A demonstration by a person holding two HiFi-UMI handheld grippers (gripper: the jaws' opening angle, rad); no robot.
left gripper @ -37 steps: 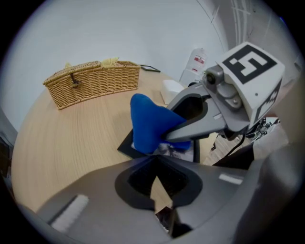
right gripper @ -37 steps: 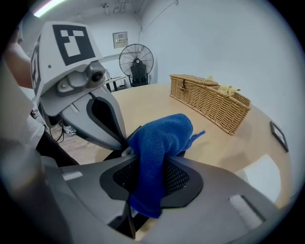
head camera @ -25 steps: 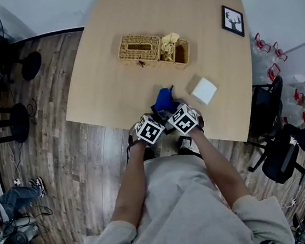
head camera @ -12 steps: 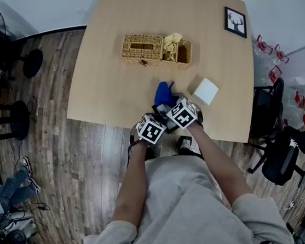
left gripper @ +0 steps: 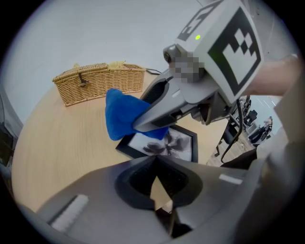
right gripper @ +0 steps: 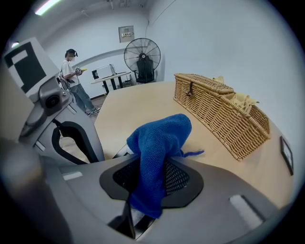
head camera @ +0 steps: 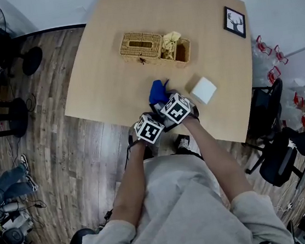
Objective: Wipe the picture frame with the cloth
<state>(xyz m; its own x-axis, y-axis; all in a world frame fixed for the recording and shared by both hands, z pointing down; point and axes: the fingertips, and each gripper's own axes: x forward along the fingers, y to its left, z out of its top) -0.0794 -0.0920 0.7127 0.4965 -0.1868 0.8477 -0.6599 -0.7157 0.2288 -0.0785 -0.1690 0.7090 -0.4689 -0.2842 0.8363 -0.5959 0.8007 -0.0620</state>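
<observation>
A black picture frame (left gripper: 177, 143) with a dark flower print lies flat near the table's front edge. My right gripper (left gripper: 138, 127) is shut on a blue cloth (left gripper: 121, 112) and presses it onto the frame's far left corner. In the right gripper view the cloth (right gripper: 159, 138) bunches up between the jaws of my right gripper (right gripper: 151, 171). My left gripper (left gripper: 157, 169) has its jaws together at the frame's near edge; whether they pinch it is hidden. From the head view the cloth (head camera: 157, 92) shows just beyond both marker cubes.
A wicker basket (head camera: 149, 46) stands mid-table with pale cloths in its right part. A white square pad (head camera: 204, 90) lies right of the grippers. A second black frame (head camera: 234, 22) sits at the far right corner. A fan (right gripper: 142, 57) and a person (right gripper: 75, 78) are beyond the table.
My right gripper has carried the blue cloth a little to the left and farther in over the frame. The left gripper has stayed about where it was.
</observation>
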